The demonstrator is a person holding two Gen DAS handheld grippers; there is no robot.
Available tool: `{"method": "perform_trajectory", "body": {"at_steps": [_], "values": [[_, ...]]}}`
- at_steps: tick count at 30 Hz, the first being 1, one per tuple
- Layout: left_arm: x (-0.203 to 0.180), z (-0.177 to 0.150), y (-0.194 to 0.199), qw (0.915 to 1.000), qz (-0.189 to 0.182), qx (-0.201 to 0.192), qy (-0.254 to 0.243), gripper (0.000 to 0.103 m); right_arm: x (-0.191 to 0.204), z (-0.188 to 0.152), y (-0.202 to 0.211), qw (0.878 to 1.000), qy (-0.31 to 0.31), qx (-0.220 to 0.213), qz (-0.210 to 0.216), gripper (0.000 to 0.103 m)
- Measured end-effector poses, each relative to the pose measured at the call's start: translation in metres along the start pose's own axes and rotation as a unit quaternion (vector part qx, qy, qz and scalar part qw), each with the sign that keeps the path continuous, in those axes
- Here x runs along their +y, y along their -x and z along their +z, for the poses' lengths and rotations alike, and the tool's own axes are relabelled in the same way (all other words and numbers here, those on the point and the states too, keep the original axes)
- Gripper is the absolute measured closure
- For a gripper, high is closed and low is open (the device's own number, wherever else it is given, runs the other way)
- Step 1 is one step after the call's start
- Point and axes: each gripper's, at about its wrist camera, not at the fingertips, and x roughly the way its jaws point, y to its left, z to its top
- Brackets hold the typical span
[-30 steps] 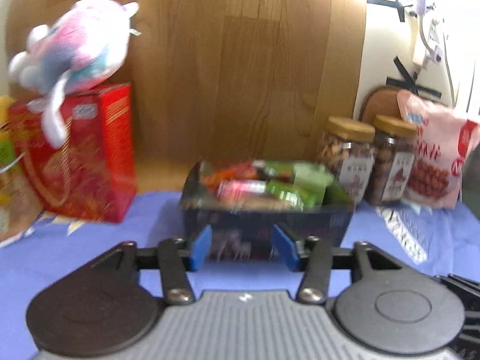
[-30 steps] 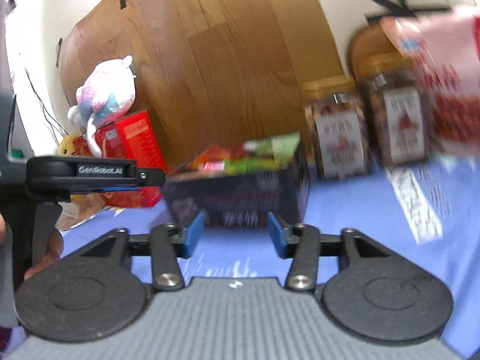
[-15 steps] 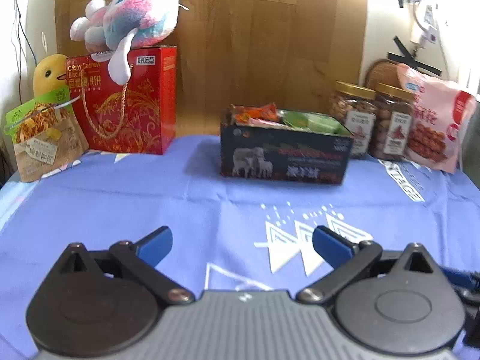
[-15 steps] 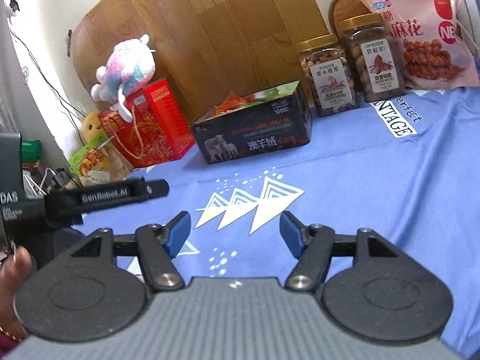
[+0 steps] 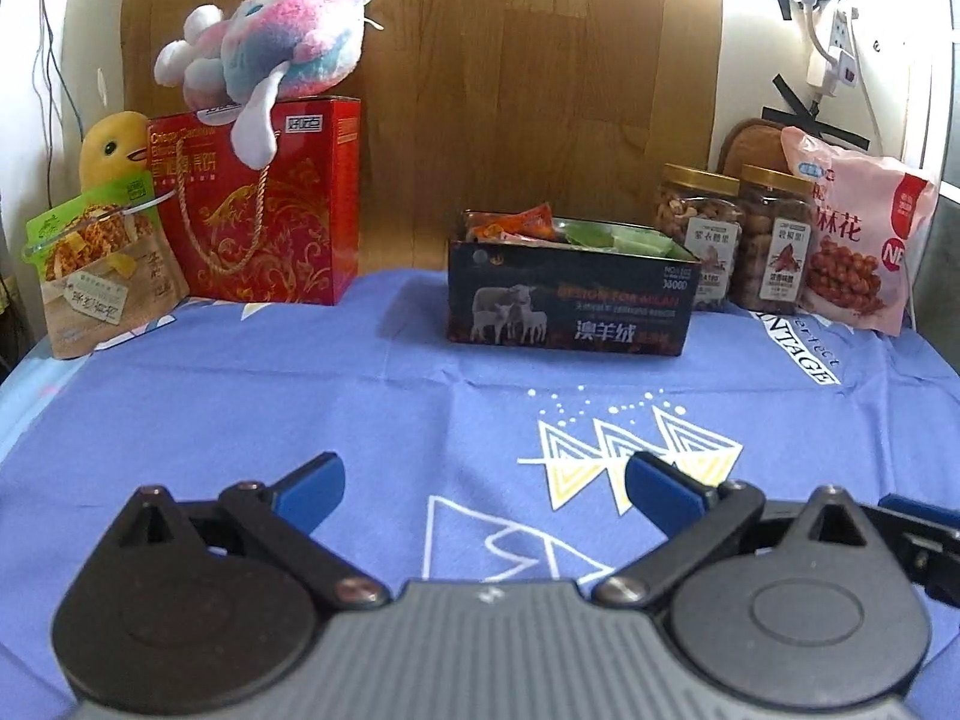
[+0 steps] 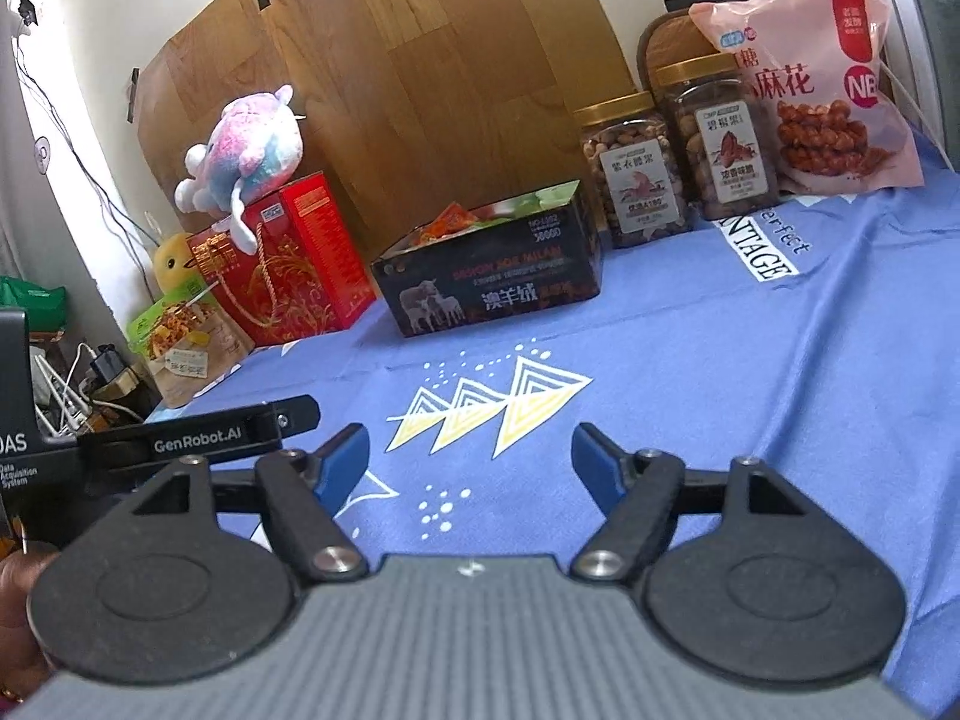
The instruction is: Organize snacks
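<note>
A dark open box (image 5: 567,312) printed with sheep stands at the back middle of the blue cloth, filled with orange and green snack packets (image 5: 528,225). It also shows in the right wrist view (image 6: 492,282). My left gripper (image 5: 483,489) is open and empty, low over the cloth well in front of the box. My right gripper (image 6: 471,465) is open and empty, also well short of the box. The left gripper's body (image 6: 198,438) shows at the left of the right wrist view.
Two nut jars (image 5: 699,240) (image 5: 777,240) and a pink snack bag (image 5: 858,234) stand right of the box. A red gift box (image 5: 264,204) with a plush toy (image 5: 270,54) on top and a brown snack pouch (image 5: 102,270) stand at the left. A wooden board (image 5: 480,60) backs the table.
Both grippers have pulled back from the box and opened wider. The box now stands far ahead on the cloth.
</note>
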Motion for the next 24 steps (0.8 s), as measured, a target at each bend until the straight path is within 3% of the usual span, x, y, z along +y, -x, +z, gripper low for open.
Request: {"method": "perform_trajectory", "body": {"at_steps": [10,24], "values": [[-0.013,0.001,-0.021,0.9999,-0.007,-0.008,-0.012,0.000,-0.012,0.003,-0.011,1.000,-0.007,-0.007,-0.020,0.025],[-0.036,0.008,-0.015,0.9980,0.032,-0.015,-0.053,0.000,-0.023,0.006,-0.013,1.000,-0.016,-0.017,-0.015,0.025]]}}
